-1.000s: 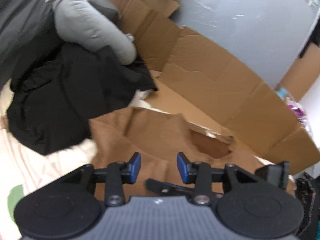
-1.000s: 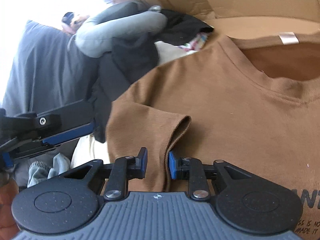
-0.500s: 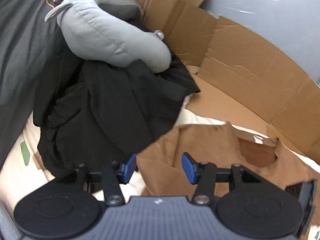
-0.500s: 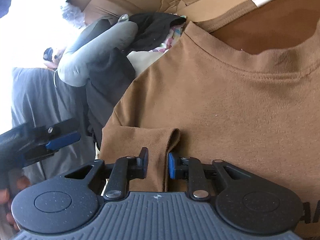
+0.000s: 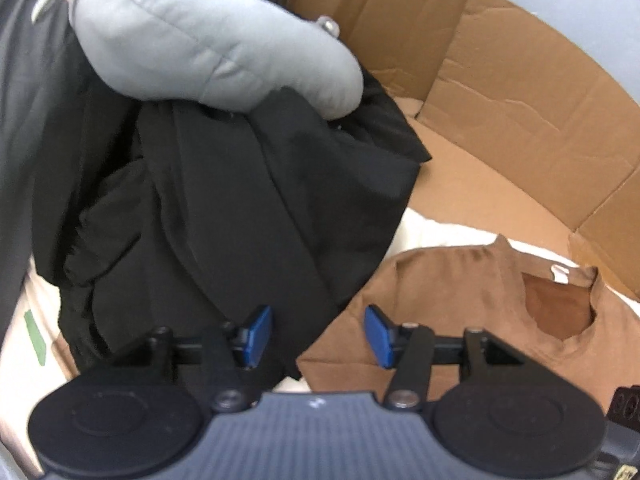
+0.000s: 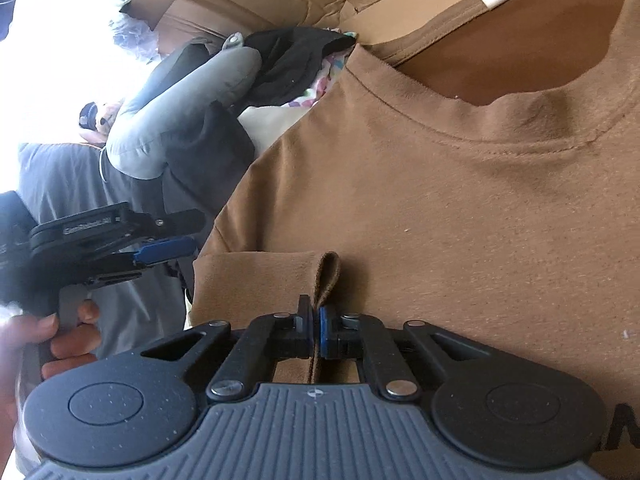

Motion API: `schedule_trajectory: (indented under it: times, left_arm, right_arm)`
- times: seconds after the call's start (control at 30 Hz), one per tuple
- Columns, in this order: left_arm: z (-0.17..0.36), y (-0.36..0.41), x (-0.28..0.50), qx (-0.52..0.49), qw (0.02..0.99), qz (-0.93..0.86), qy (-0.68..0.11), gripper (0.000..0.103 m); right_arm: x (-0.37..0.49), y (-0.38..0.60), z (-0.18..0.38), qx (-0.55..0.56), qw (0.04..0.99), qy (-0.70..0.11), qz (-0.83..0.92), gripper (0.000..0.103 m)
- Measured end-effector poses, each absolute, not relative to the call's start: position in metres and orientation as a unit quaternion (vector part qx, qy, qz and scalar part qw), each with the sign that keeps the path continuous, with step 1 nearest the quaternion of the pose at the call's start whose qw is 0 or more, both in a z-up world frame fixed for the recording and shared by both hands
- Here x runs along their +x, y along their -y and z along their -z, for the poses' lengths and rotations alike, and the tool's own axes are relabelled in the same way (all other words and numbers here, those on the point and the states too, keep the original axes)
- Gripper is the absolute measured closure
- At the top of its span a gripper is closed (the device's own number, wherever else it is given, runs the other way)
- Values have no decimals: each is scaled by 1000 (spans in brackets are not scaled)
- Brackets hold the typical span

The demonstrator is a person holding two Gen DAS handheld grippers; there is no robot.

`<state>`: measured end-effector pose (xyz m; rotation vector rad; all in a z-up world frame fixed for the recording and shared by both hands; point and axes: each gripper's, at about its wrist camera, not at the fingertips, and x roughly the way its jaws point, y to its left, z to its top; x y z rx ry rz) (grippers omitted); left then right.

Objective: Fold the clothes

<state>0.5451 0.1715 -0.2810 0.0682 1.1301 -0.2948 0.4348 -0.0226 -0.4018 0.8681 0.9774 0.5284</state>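
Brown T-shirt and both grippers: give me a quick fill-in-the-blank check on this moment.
1. The right gripper is shut on the folded ____ edge of the brown T-shirt.
2. The left gripper has ____ between its pads.
3. The grey pillow lies on top of ____ clothes.

Missing words: sleeve; nothing; black

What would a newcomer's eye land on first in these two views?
Probably the brown T-shirt filling the right wrist view, with the right gripper shut on a pinched fold of its sleeve at the bottom centre. In the left wrist view, a pile of black clothes under a grey pillow dominates, with the left gripper open above the pile's near edge.
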Motion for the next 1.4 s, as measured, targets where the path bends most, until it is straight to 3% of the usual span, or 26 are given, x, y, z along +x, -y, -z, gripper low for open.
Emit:
schedule_trajectory:
  times: [0.2, 0.27, 0.4, 0.47, 0.9, 1.07, 1.23, 1.4]
  left_arm:
    - [294, -178, 557, -18, 807, 158, -568, 50]
    - [294, -181, 559, -32, 802, 160, -574, 60]
    - [291, -177, 561, -21, 797, 166, -580, 95]
    - [285, -169, 560, 12, 804, 162, -573, 98]
    - [257, -143, 569, 152, 829, 125, -524, 103]
    - [260, -153, 575, 135, 836, 100, -522, 102]
    - [239, -164, 564, 82, 852, 124, -501, 93]
    - [243, -157, 551, 110, 842, 139, -510, 93]
  right_arm:
    - [433, 24, 405, 399, 761, -449, -243, 103]
    - [433, 24, 406, 400, 760, -450, -244, 103]
    - [433, 25, 406, 402, 759, -450, -244, 103]
    - [433, 25, 406, 403, 759, -450, -244, 103]
    - [435, 24, 390, 411, 764, -430, -249, 103]
    - [434, 25, 392, 403, 769, -434, -239, 103]
    - [431, 28, 399, 403, 769, -441, -228, 103]
    - [428, 29, 399, 407, 769, -439, -224, 103]
